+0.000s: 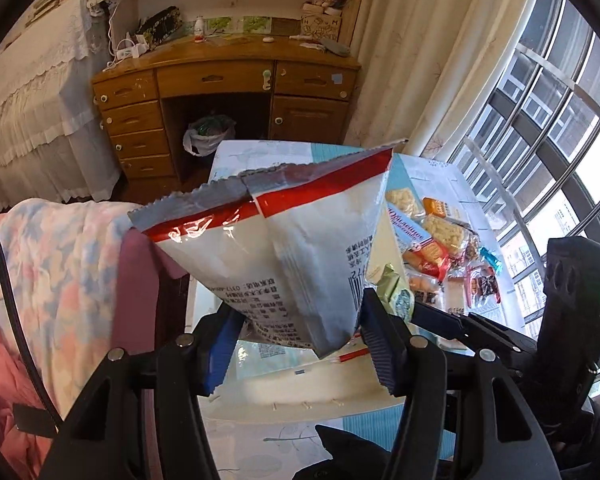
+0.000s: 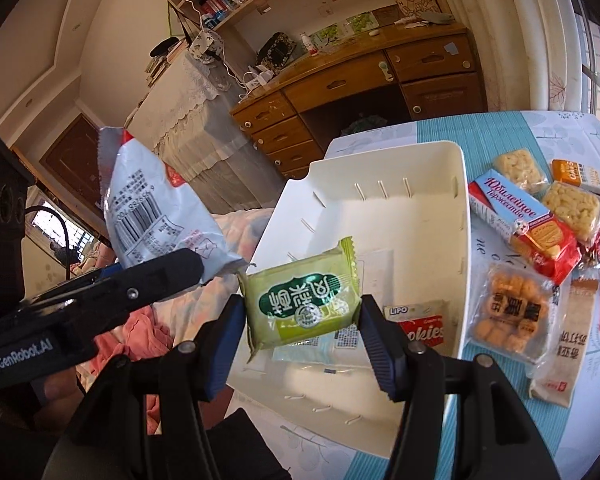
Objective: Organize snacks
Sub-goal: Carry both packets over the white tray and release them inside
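Room: wooden desk (image 1: 228, 80) with drawers by a curtained window, bed covers at one side
Table (image 2: 580, 420): blue-and-white leaf cloth, loose snack packets (image 2: 540, 232) spread beside the tray
Tray (image 2: 466, 216): white plastic bin on the table, a Lipo cookies pack (image 2: 422, 326) lying inside
Left gripper (image 1: 300, 344): fingers clamped on the lower end of a white-and-red snack bag (image 1: 284, 248), held up beside the tray
Right gripper (image 2: 300, 320): fingers pinching a green biscuit packet (image 2: 304, 300) by its sides, above the tray's near end
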The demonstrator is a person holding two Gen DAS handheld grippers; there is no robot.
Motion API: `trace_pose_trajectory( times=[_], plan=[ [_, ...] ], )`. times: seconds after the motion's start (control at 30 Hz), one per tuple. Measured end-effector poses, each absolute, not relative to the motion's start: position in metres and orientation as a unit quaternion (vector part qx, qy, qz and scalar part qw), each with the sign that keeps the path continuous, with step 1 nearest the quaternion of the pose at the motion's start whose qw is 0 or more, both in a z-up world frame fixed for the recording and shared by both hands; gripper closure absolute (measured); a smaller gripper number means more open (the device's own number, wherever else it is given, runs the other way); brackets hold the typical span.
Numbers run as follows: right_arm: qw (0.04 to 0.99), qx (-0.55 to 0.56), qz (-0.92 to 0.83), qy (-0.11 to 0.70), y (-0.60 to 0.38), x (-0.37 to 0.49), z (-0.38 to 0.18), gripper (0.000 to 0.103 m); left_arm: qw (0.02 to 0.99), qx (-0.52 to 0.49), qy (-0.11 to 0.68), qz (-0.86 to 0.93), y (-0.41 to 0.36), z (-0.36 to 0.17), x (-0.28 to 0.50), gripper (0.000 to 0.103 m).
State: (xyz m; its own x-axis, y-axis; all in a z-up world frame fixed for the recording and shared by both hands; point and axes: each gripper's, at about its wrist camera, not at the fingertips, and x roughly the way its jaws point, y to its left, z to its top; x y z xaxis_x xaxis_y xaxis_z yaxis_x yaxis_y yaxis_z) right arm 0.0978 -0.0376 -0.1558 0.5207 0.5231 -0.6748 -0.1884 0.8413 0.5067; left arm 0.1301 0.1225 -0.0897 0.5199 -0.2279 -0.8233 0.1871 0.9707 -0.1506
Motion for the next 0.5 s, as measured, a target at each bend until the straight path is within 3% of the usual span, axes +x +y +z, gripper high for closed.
trace_pose_trajectory(
  times=[0.1, 0.23, 0.37, 0.5],
  plan=[
    [0.85, 0.185, 0.206, 0.448, -0.03, 0.096, -0.159, 0.042, 0.868, -0.026, 0.485, -0.106, 0.131, -0.096, 0.132, 0.044],
    [0.844, 0.17, 0.202, 0.467, -0.024, 0.094, -0.163, 0.04, 0.862, -0.033, 0.498, -0.096, 0.138, -0.102, 0.134, 0.023],
    [0.847, 0.166, 0.199, 0.464, -0.024, 0.092, -0.162, 0.027, 0.864, -0.031, 0.494, -0.099, 0.139, -0.101, 0.131, 0.02],
    [0.848, 0.162, 0.198, 0.465, -0.023, 0.088, -0.162, 0.026, 0.863, -0.033, 0.494, -0.103, 0.139, -0.1, 0.128, 0.019]
  ],
)
